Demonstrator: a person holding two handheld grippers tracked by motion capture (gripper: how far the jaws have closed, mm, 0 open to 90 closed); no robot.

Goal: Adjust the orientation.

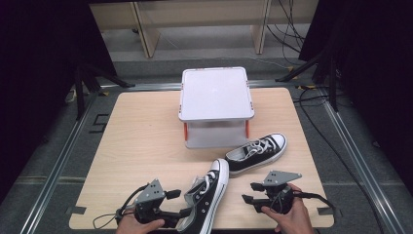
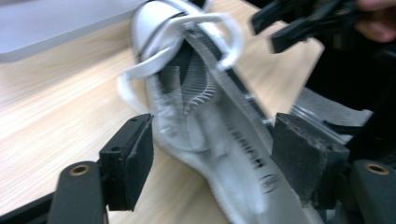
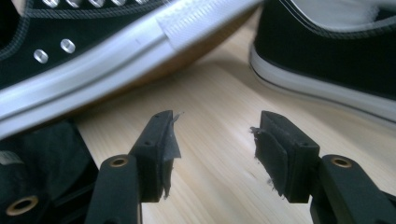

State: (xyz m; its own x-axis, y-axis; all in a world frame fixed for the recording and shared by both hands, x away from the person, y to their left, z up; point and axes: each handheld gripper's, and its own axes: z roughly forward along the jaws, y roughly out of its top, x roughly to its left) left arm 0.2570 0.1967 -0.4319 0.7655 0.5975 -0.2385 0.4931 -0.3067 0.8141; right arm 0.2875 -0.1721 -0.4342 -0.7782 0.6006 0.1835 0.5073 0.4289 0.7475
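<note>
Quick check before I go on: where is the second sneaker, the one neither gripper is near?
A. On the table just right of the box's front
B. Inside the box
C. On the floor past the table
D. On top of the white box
A: in the high view the second sneaker lies on its sole on the table, by the front right corner of the white box.

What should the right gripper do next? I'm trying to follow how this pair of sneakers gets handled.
Probably ease the right gripper toward the tilted sneaker and close on its white sole. Its jaws stand open over bare table beside that sole, while the left gripper straddles the sneaker's heel end. The other sneaker lies flat nearby.
</note>
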